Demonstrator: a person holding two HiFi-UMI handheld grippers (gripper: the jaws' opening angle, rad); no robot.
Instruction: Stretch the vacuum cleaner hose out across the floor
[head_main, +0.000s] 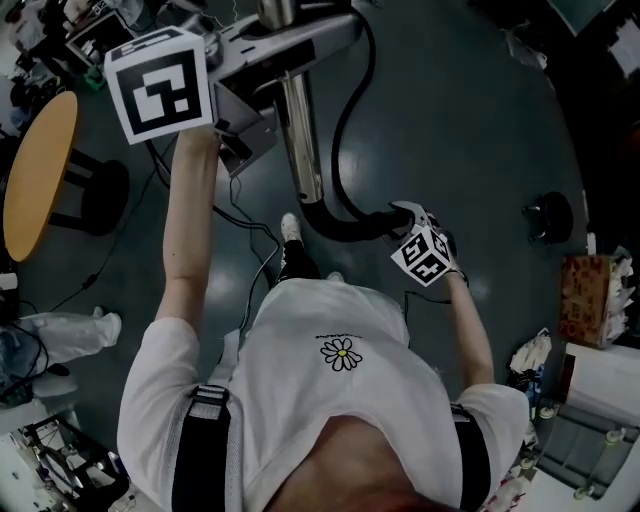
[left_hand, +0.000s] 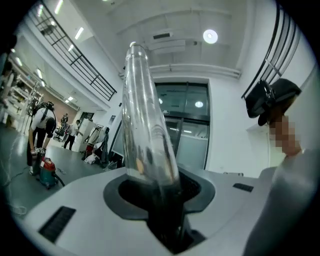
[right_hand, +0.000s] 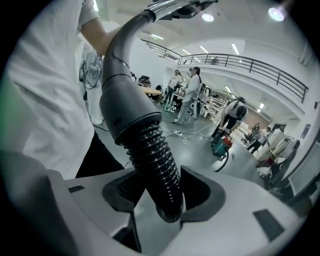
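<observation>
Two grips hold at this moment: my left tongs (left_hand: 160, 200) are clamped on the metal wand tube (left_hand: 145, 125), and my right tongs (right_hand: 167, 200) on the ribbed hose (right_hand: 155, 160) just below its grey cuff (right_hand: 125, 112). The hose hangs in a bend above the floor (head_main: 450, 120), and none of it is laid out yet that I can see. If I pull the two apart hard, I judge the ribs could slide through the right pads, or the cuff could work loose. Loose cables (head_main: 245, 220) near the person's shoes could snag the hose as it goes down.
</observation>
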